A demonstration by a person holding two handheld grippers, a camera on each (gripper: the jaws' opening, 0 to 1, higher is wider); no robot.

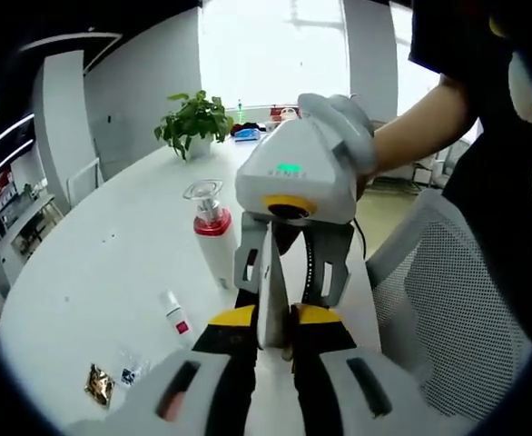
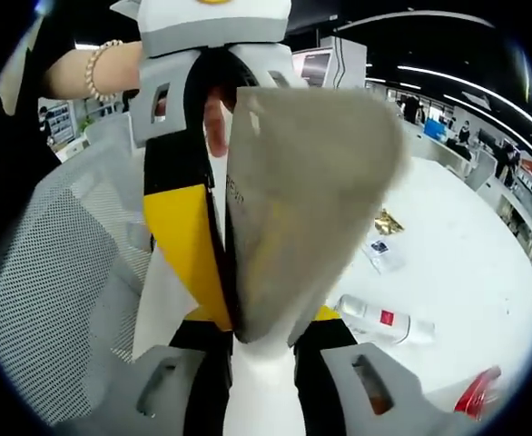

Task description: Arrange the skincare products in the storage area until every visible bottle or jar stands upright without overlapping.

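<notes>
Both tongs were clenched on one item, a flat grey tube [image 2: 311, 209] with a white neck, held above the table [image 1: 112, 263] edge. In the left gripper view, the left tongs [image 1: 274, 331] gripped the tube's thin edge between yellow-tipped jaws, and the right tongs [image 1: 289, 263] met them head-on from above, closed on the same tube. In the right gripper view, the right tongs [image 2: 261, 350] held the tube's white neck, while the left tongs [image 2: 213, 136] clamped its far end, one yellow jaw lying along its left side.

A white bottle with a red collar and clear cap [image 1: 211, 238] stood upright on the table just beyond the tongs. A small white tube with a red label [image 1: 175, 317] lay flat nearby. A gold foil sachet [image 1: 99, 384] and a clear sachet [image 1: 131, 365] lay near the table edge. A potted plant [image 1: 193, 123] stood at the far side. A mesh chair [image 1: 457, 309] stood beside the table.
</notes>
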